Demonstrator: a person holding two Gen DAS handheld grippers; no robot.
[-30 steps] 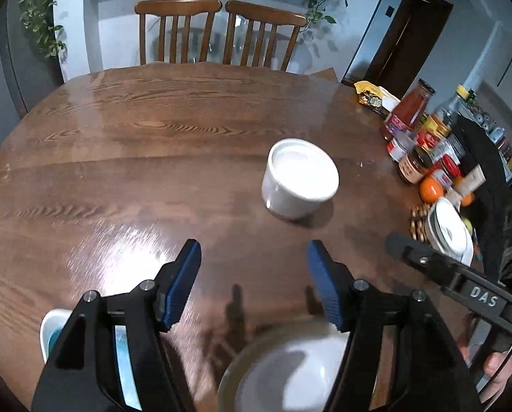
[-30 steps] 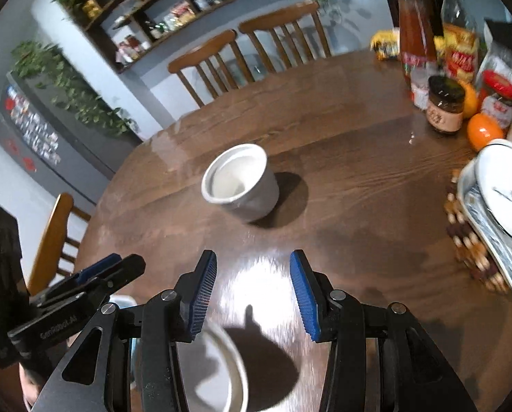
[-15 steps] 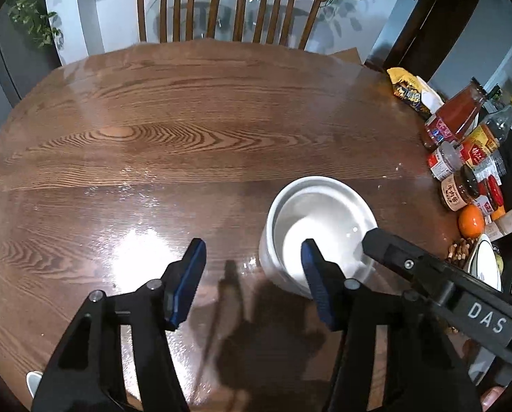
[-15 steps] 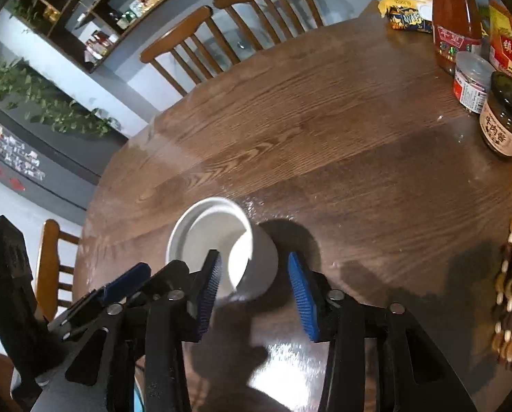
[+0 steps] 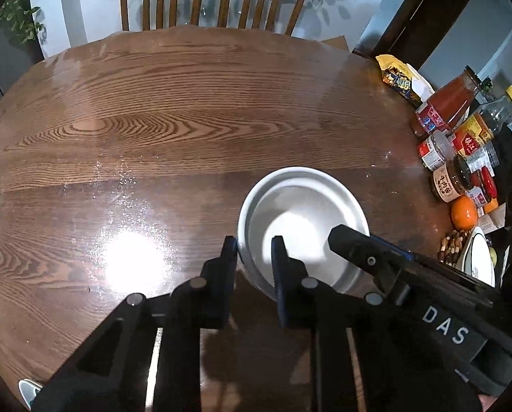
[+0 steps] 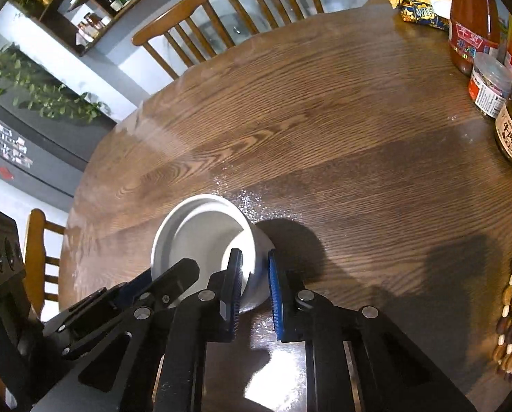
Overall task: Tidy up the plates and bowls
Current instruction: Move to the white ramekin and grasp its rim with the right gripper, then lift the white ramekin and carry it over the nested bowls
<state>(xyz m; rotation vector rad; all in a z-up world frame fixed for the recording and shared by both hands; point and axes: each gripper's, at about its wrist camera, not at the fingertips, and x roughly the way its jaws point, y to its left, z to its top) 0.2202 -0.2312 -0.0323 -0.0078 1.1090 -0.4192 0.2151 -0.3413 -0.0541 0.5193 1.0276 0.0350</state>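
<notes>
Left-wrist view: the left gripper [image 5: 254, 250], jaws having just been closing, pinches the near-left rim of the white bowl [image 5: 304, 213]; the right gripper [image 6: 255, 274] (likewise just closing) clamps its right wall. Beyond spreads the wooden table [image 5: 153, 120].

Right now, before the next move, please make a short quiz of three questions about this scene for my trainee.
1. True or false: the white bowl lies upside down on the wooden table.
2. Which gripper has one finger inside the bowl and one outside its wall? A. only the left gripper B. only the right gripper C. both
3. Fill in: beside the jars at the table's edge lies a round fruit, an ____.

Key: 1. False, it stands upright with the opening up. 2. C, both straddle the rim on opposite sides; their jaws have just been closing on the wall. 3. orange.
</notes>
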